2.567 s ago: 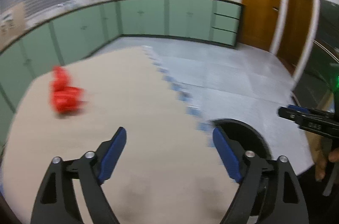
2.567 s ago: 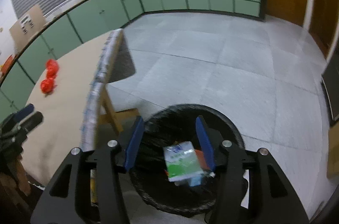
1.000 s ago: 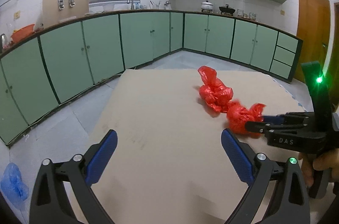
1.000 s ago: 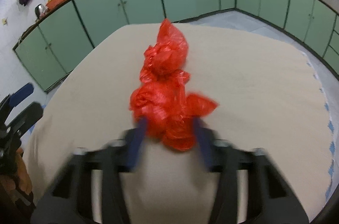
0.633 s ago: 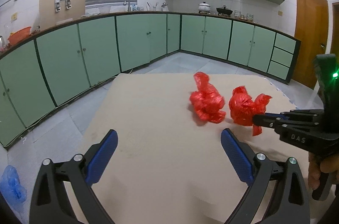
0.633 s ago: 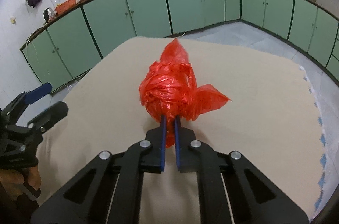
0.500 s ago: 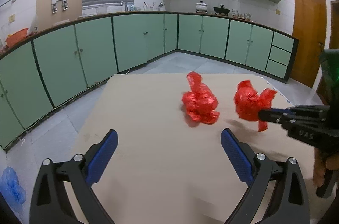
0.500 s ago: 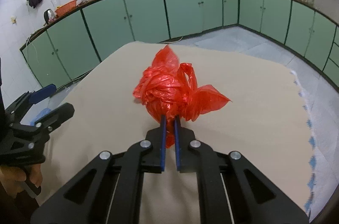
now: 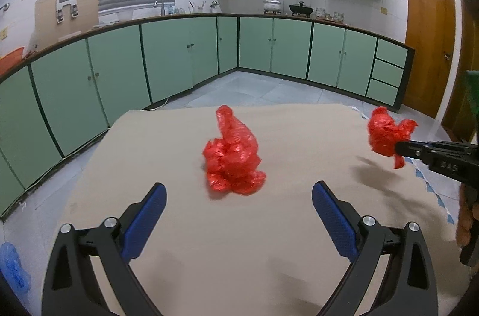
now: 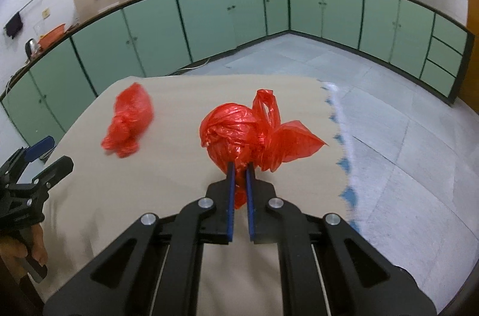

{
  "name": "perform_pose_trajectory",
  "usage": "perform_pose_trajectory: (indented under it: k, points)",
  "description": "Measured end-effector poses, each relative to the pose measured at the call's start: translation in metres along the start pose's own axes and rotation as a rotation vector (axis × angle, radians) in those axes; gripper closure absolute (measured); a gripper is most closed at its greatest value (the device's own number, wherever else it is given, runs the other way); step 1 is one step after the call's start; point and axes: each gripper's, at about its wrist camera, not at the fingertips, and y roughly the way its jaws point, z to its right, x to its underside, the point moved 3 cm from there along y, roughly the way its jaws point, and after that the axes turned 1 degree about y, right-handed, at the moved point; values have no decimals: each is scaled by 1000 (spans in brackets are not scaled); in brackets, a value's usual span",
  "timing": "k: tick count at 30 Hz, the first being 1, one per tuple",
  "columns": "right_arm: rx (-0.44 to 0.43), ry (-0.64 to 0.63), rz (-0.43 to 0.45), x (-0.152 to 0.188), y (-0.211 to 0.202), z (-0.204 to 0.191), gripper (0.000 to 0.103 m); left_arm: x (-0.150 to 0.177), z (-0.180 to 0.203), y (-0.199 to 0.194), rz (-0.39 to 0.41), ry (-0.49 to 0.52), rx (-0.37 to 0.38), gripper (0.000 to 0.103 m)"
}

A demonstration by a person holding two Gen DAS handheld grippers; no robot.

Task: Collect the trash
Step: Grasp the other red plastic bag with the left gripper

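My right gripper [image 10: 238, 166] is shut on a crumpled red plastic bag [image 10: 239, 136] and holds it above the beige table [image 10: 167, 166]; it also shows in the left wrist view [image 9: 386, 133] at the right. A second red plastic bag [image 9: 232, 159] lies on the table [image 9: 239, 241], just ahead of my left gripper [image 9: 238, 196], which is open and empty. In the right wrist view this bag [image 10: 130, 121] lies at the left, with the left gripper [image 10: 45, 157] beyond it.
Green kitchen cabinets [image 9: 167, 61] line the walls behind the table. Grey tiled floor [image 10: 404, 136] lies to the right of the table's edge. A blue object [image 9: 12, 268] lies on the floor at the lower left. A wooden door [image 9: 428, 40] stands at the right.
My right gripper closed on one red bag, lifted it off the table and carried it right, away from the other bag. My left gripper has moved closer to the remaining bag.
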Motion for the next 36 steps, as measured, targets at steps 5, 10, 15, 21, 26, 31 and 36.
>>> perform_pose_trajectory:
  k: [5,10,15,21,26,31,36]
  points:
    - [28,30,15,1,-1,30,98,-5,13,19,-17,-7,-13,8]
    - [39,69,10,4,4,58,98,-5,22,35,-39,-5,-32,8]
    - [26,99,18,2,7,82,98,-10,27,51,-59,-8,-60,8]
    - [7,112,30,-3,11,99,98,-17,23,70,-92,-23,-109,11]
    - [-1,113,30,-8,18,107,98,-19,15,80,-126,-40,-136,13]
    - [-6,121,26,-15,27,114,98,-16,7,90,-177,-53,-150,24]
    - [-12,113,25,-23,32,115,98,-11,0,101,-247,-79,-111,74]
